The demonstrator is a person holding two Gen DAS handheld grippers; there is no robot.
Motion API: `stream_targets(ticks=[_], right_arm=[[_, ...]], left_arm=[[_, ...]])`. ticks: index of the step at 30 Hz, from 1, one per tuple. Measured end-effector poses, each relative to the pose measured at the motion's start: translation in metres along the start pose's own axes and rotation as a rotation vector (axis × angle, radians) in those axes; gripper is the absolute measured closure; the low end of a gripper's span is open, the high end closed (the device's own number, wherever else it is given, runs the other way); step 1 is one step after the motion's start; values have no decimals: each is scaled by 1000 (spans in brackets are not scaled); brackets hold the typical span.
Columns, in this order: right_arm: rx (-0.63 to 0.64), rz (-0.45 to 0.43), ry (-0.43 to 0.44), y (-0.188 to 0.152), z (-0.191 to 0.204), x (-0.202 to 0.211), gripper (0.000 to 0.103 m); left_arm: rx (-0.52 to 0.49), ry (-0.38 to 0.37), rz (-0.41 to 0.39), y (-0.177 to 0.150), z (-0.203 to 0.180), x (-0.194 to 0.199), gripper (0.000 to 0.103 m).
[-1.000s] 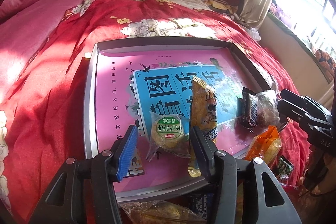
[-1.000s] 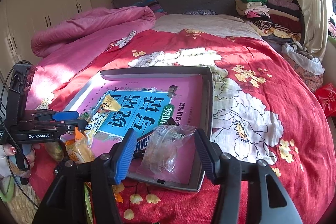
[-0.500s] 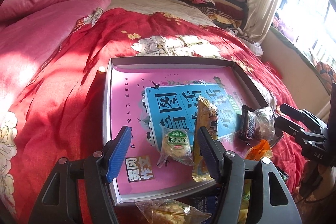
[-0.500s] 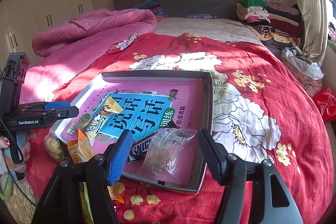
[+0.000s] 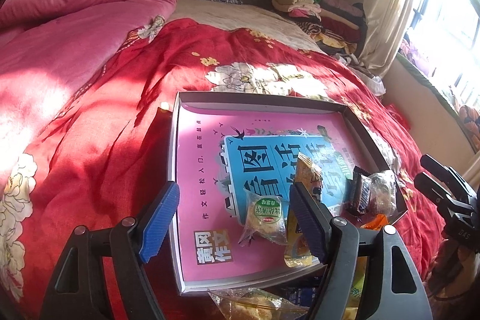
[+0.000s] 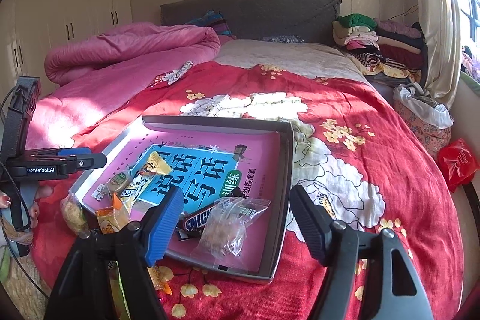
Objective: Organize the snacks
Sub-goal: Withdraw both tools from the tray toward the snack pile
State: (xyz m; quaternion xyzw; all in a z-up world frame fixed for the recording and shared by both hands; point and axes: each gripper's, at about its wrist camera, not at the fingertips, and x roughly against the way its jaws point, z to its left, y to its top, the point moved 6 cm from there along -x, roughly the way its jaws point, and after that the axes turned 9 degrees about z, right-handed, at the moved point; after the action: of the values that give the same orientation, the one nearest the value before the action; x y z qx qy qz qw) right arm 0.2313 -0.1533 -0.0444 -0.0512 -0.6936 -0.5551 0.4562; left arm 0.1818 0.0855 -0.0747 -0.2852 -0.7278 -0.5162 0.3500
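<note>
Shallow grey tray with pink printed liner sits on the red floral bed. In the tray: round green-label pastry, long yellow snack pack, Snickers bar, clear cookie bag. Orange packet and another clear bag lie at the tray's near edge. Left tool wide, holding nothing. Right tool wide, holding nothing, over the cookie bag.

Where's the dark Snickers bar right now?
In the right wrist view, the dark Snickers bar lies in the grey tray, near its front edge, partly under the clear cookie packet.
</note>
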Motion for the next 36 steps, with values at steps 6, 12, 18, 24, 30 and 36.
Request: stream_targets(ticks=[6,12,18,24,30,36], right_arm=[[-13,-64,1,9,-4,15,19],[-26,-93,3,12,-8,23,15],[-31,-112,7,13,-8,31,11],[-29,-108,28,12,-5,35,11],[-5,-89,48,8,3,37,11],[24,-79,57,5,13,40,11]], left_arm=[[-13,1,-27,2,-3,8,24],[-2,4,-40,3,1,14,24],[35,5,-42,2,8,20,24],[57,-19,-33,-3,9,28,24],[49,-23,-34,-7,5,35,24],[41,-25,-31,-11,3,40,24]])
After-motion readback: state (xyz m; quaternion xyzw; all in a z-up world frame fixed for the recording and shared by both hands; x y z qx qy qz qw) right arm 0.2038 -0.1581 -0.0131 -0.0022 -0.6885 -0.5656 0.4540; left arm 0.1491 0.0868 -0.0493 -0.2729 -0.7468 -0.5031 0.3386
